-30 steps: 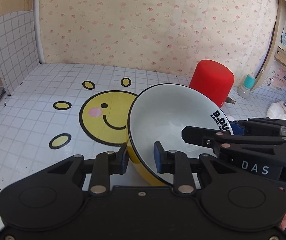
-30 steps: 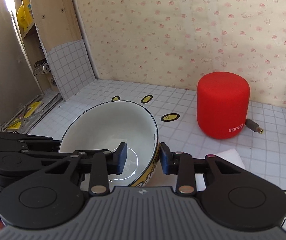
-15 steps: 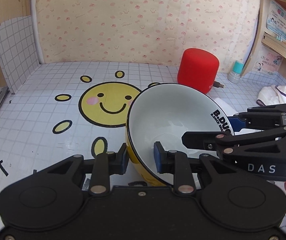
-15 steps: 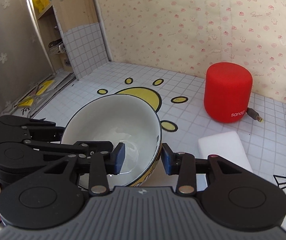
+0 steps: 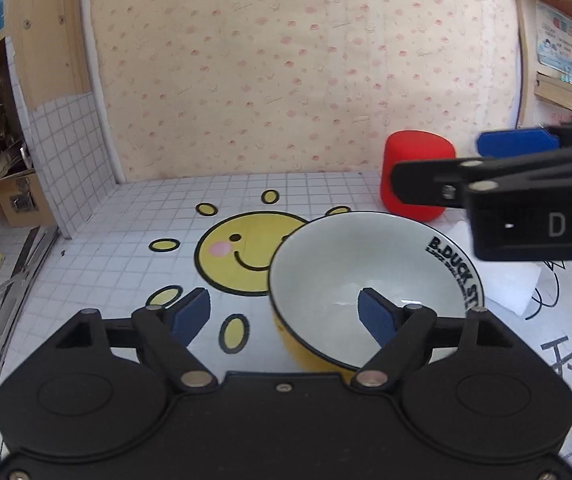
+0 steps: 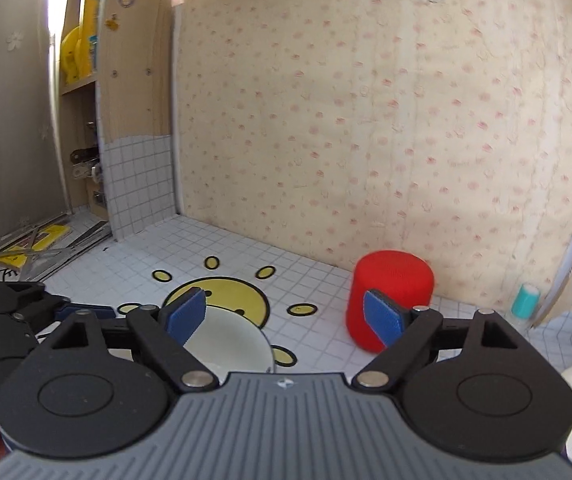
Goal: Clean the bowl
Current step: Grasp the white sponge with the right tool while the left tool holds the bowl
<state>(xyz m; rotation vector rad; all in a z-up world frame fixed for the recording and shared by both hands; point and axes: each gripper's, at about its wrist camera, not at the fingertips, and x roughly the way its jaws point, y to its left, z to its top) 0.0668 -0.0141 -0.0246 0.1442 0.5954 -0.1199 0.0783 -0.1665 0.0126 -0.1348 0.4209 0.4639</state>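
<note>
— Bowl [image 5: 369, 280] position?
— On the tiled counter [image 5: 126, 248], overlapping the sun drawing [image 5: 242, 256], in front of the red cylinder [image 6: 389, 300].
— Left gripper [image 5: 284, 314]?
— Jaws wide apart, holding nothing; one pad over the bowl's inside.
— Right gripper [image 6: 286, 318]?
— Spread wide too, empty, raised above the bowl.
</note>
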